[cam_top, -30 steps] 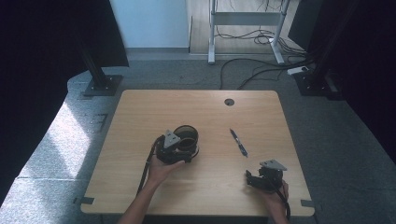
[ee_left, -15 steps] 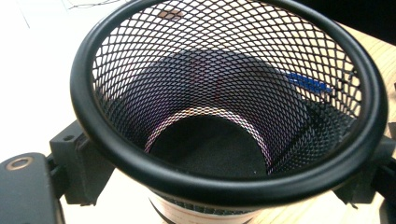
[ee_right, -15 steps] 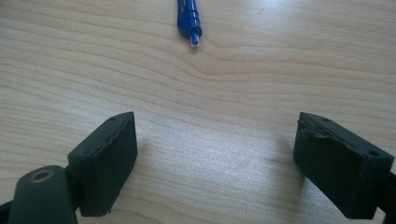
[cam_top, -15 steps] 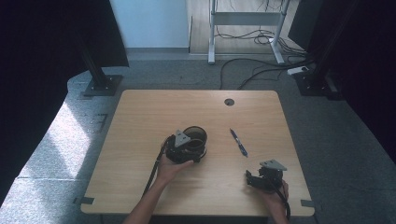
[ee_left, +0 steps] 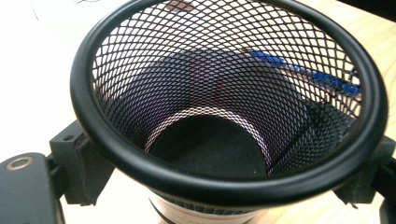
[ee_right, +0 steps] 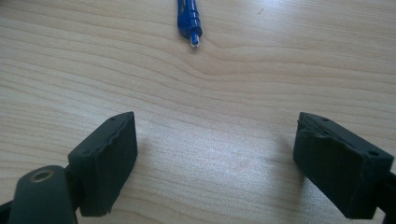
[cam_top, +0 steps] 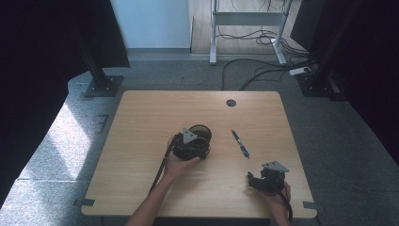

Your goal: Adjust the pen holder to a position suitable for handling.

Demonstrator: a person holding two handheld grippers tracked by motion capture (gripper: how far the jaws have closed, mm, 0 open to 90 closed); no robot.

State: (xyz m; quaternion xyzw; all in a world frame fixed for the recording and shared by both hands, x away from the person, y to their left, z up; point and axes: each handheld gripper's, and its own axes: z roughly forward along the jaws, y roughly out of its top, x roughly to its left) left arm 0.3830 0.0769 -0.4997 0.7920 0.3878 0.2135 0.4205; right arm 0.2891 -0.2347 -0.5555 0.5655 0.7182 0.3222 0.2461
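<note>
Mesh cup [ee_left: 224, 140], label unreadable

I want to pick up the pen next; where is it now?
In the high view the blue pen lies on the table, right of the mesh cup, ahead of the right claw.

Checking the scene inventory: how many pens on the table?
1. A blue pen lies on the table, right of the mesh cup held by the left gripper.
</note>
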